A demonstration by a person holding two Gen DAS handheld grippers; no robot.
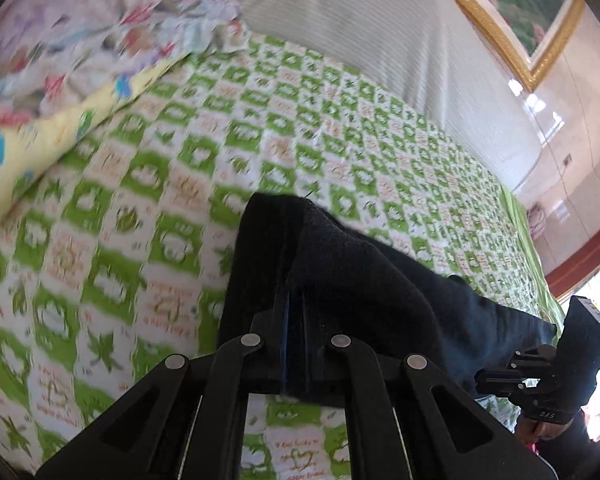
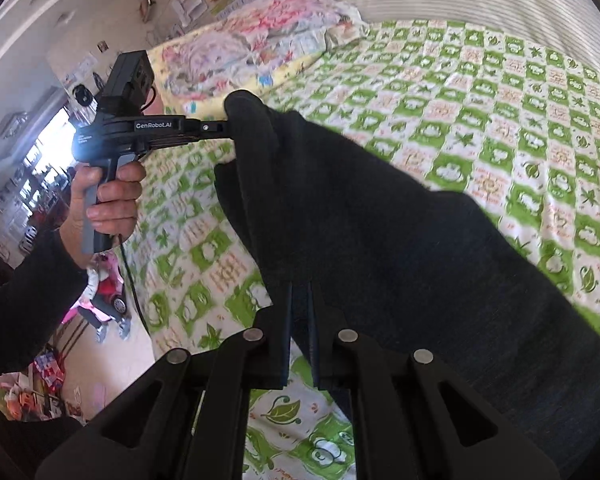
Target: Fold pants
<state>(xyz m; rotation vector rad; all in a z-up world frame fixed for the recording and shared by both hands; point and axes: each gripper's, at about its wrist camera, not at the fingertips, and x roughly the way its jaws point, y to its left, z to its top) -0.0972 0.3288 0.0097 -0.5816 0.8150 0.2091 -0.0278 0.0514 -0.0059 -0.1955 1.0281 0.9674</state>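
Pants [image 2: 380,220] hang between both tongs above bedspread [image 2: 500,100]; quilt [image 2: 252,52] behind.

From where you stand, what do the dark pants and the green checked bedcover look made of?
The pants look like soft matte knit or fleece, going by the fuzzy, non-shiny surface. The bedcover looks like thin printed cotton, slightly puckered, possibly quilted. Neither is certain from pictures alone.

Dark navy, soft-knit pants [image 2: 380,220] hang stretched between the two tongs, held up off the bed. One edge is pinched in the left tongs [image 1: 296,312], the other in the right tongs [image 2: 300,300], cloth sagging between.
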